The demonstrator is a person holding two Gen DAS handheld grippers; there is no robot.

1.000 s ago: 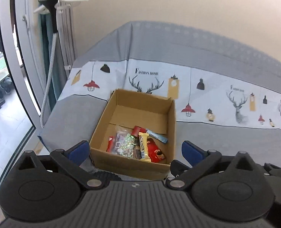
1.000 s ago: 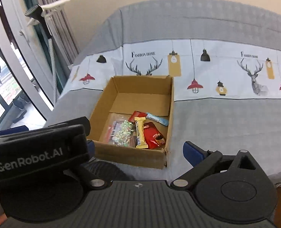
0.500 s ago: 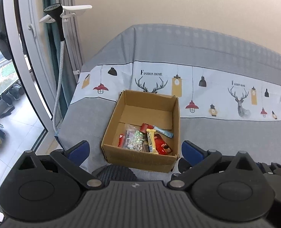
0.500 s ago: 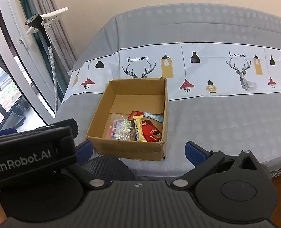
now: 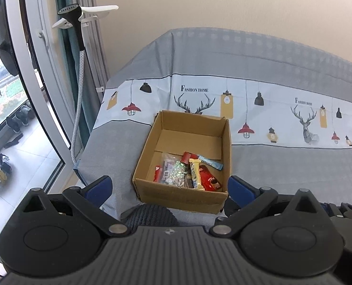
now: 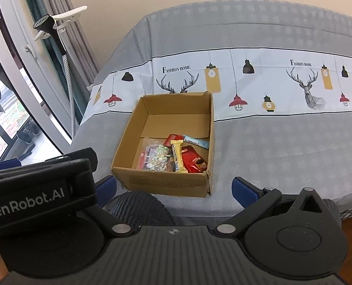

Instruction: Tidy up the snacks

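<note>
Cardboard box (image 5: 183, 163) sits at the worktop's (image 6: 282, 137) near edge holding the snacks (image 6: 176, 158), seemingly for easy reach, both grippers' jaws apart and empty

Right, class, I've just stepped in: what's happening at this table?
A person holds two grippers, and both the left gripper and the right gripper are open and empty, short of the cardboard box. The box sits on the printed tablecloth with the snacks piled at its near end. Nothing is being handled.
</note>
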